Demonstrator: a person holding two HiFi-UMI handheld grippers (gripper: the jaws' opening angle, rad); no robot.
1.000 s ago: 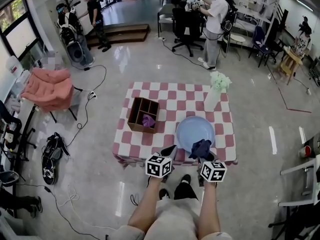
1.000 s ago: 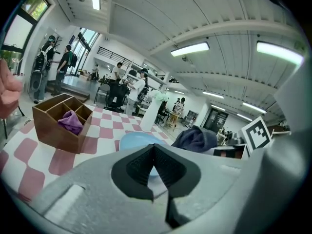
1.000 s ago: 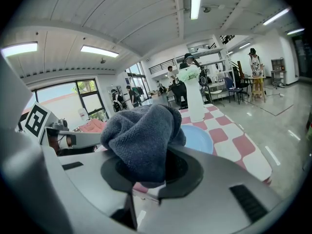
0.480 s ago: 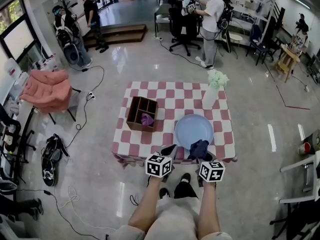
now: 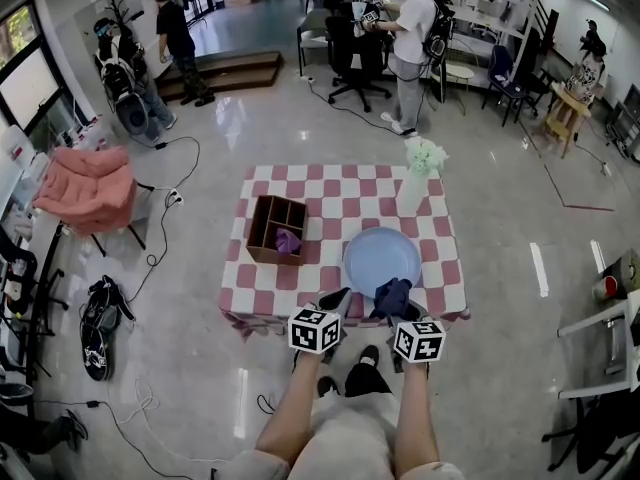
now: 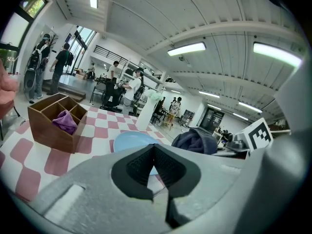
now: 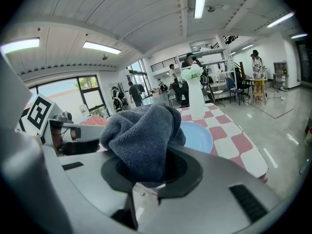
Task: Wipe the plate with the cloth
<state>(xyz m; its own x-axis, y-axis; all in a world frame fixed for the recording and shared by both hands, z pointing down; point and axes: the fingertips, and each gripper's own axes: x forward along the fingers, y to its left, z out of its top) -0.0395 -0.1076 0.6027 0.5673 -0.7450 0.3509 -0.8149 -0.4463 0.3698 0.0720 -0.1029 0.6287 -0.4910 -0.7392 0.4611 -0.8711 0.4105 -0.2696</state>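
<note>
Forearms reach up side by side from the frame's lower centre. Our right gripper [image 5: 401, 312] clamps the dark cloth [image 5: 392, 294] over the lower edge of the blue plate [image 5: 378, 251]. Our left gripper [image 5: 338, 300], jaws together and empty, sits just left.

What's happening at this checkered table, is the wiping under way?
A person stands at the table with a gripper in each hand. The right gripper is shut on a bunched dark blue cloth, held at the near rim of the blue plate; whether the cloth touches the plate cannot be told. The left gripper is shut and empty, beside the plate at the table's near edge.
</note>
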